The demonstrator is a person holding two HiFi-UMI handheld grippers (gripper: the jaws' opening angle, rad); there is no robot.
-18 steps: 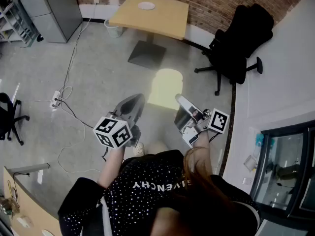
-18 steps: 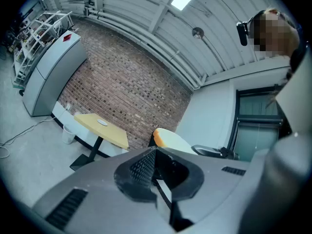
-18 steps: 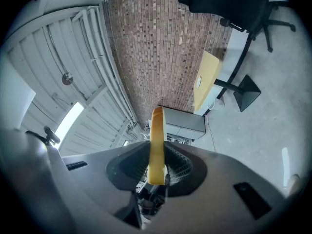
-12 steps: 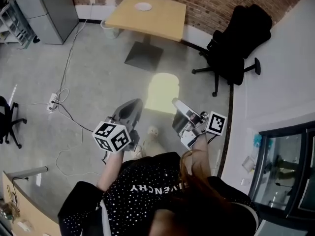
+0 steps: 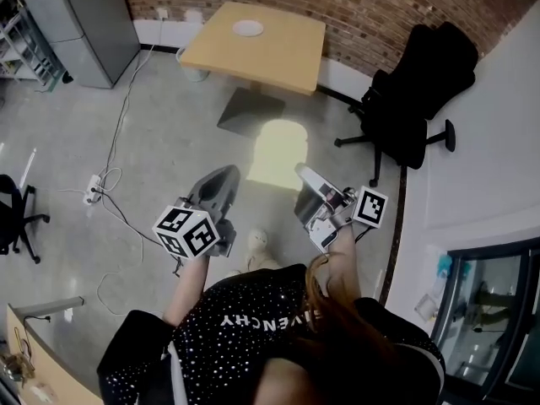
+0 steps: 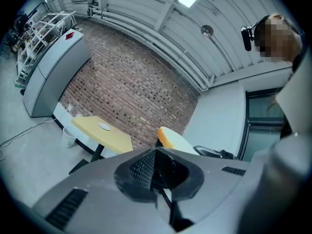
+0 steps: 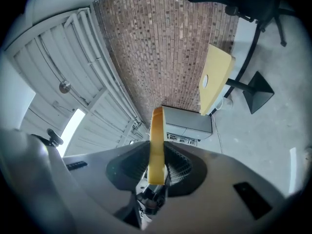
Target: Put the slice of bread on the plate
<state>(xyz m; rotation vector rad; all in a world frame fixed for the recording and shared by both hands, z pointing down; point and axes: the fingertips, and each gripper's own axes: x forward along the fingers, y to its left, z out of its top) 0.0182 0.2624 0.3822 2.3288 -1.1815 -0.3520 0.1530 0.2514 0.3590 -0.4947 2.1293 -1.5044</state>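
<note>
- While we hold both tools out level in front of us above the floor, the right tongs (image 5: 305, 174) pinch the slice of bread (image 5: 278, 152) by its near edge.
- Its jaws are drawn in close, with only the thickness of the slice between the pads.
- In the right gripper view we see the slice edge-on, rising straight out from between the two pads and past their tips.
- In the head view the slice reaches forward from the right tongs' tips and lies over toward the left tongs (image 5: 224, 175).
- On the left tongs, the jaws are pressed together with nothing between them.
- We see the slice just ahead of the left tongs' tips and a little to their right, apart from them.
- Well ahead of both tongs, beyond the slice, the white plate (image 5: 247, 29) sits on the yellow table (image 5: 283, 45).
- We find the table against the brick wall (image 5: 371, 7), far past the tips of both tongs.
- Ahead and to the right of the right tongs stands a black office chair (image 5: 413, 99).
</note>
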